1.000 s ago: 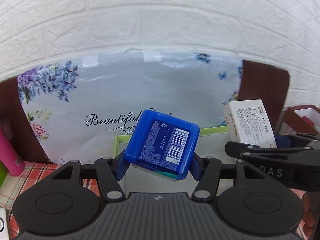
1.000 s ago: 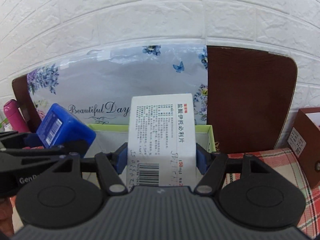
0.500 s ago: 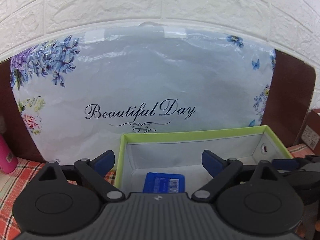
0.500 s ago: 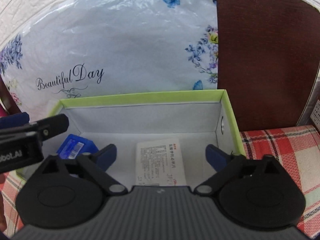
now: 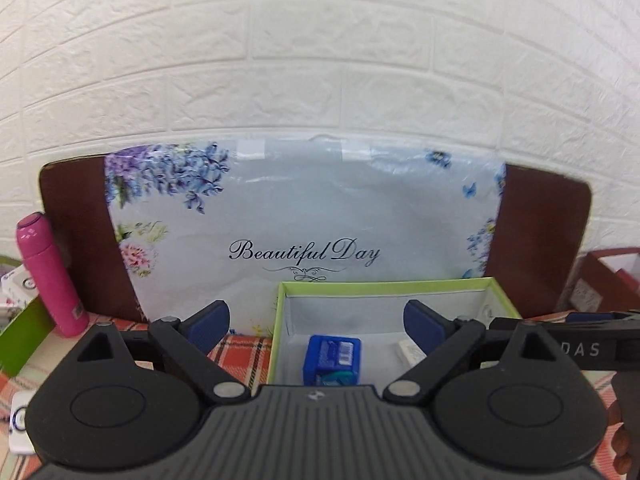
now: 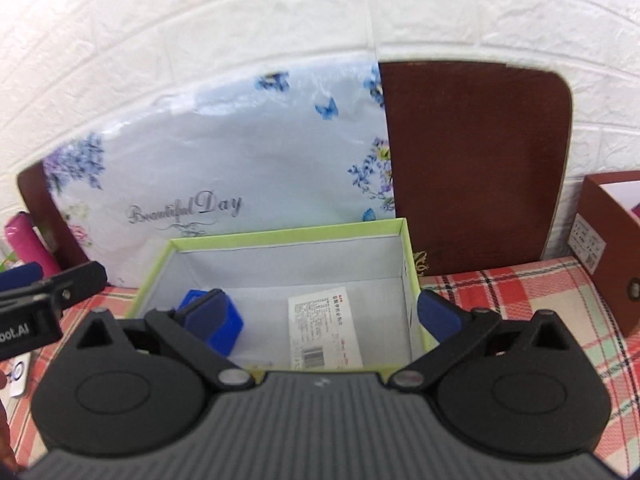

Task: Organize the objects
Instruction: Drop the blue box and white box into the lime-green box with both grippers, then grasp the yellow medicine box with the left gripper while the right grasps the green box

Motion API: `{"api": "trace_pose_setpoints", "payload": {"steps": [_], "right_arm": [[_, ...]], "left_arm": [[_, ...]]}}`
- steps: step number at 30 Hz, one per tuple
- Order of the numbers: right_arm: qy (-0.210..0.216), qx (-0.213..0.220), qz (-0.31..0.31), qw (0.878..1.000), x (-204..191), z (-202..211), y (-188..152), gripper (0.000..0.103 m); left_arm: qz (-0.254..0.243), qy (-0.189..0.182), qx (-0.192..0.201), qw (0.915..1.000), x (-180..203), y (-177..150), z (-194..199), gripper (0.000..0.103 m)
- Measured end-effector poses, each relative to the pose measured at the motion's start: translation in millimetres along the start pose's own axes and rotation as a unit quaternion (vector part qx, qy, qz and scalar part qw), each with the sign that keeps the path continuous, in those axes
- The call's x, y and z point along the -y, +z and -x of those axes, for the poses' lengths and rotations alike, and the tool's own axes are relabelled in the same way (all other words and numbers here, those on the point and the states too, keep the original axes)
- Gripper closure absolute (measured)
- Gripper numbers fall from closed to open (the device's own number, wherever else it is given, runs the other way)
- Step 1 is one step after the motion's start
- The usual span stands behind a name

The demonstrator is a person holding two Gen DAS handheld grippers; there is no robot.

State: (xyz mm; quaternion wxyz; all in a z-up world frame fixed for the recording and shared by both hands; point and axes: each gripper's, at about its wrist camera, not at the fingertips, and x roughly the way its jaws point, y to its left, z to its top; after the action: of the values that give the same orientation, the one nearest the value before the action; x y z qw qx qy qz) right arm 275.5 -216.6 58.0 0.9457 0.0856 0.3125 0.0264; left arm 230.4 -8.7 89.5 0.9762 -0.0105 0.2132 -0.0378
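Observation:
A green-rimmed open box (image 5: 384, 285) (image 6: 288, 236) stands on the checked cloth before a floral bag. A blue box (image 5: 333, 359) (image 6: 224, 324) lies on its floor at the left. A white medicine box (image 6: 324, 334) lies flat to its right; only a corner shows in the left wrist view (image 5: 410, 350). My left gripper (image 5: 318, 326) is open and empty, above the green box's near left side. My right gripper (image 6: 318, 314) is open and empty above the green box's near edge.
A floral "Beautiful Day" bag (image 5: 304, 224) leans on a brown board (image 6: 472, 160) against the white brick wall. A pink bottle (image 5: 50, 276) stands at the left. A brown box (image 6: 612, 248) stands at the right. A red checked cloth (image 6: 520, 296) covers the table.
Both grippers opened and dropped the blue box and the white medicine box into the green box, then drew back and up. Both boxes now lie on its floor.

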Motion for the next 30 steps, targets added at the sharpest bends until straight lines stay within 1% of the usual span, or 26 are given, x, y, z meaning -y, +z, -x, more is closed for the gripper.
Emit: {"api": "trace_pose_setpoints", "payload": {"steps": [3,5,7,11,15,20,25,27,30], "right_arm": [[-0.006,-0.006,0.012,1.0,-1,33,-4,0.0],[-0.014,-0.008,0.024,1.0,-4,55,-14,0.0],[-0.023,-0.01,0.037,0.999,-6,75,-27,0.0],[-0.034,-0.008,0.057,0.998,-7,110,-54,0.0],[-0.03,-0.003,0.065,0.997,-6,142,-84,0.0],[-0.017,0.009,0.051,0.999,-1,171,-121,0.0],[0.004,0.023,0.013,1.0,10,190,-155,0.0],[0.018,0.028,0.011,0.999,13,193,-168,0.0],[0.02,0.013,0.022,0.999,11,192,-184,0.0]], "left_arm": [[0.013,-0.005,-0.012,0.9998,0,-10,31,0.006],[0.021,-0.01,-0.026,0.9994,0,-19,50,0.006],[0.013,-0.013,-0.04,0.999,2,-28,66,0.006],[-0.009,-0.029,-0.045,0.9985,10,-52,102,0.006],[-0.003,-0.032,-0.049,0.9983,12,-79,129,0.006],[0.01,-0.037,-0.055,0.9978,9,-109,151,0.006],[0.011,-0.044,-0.074,0.9962,4,-138,164,0.006],[0.007,-0.047,-0.082,0.9955,2,-147,164,0.006],[0.0,-0.049,-0.095,0.9943,-1,-162,162,0.006]]}}
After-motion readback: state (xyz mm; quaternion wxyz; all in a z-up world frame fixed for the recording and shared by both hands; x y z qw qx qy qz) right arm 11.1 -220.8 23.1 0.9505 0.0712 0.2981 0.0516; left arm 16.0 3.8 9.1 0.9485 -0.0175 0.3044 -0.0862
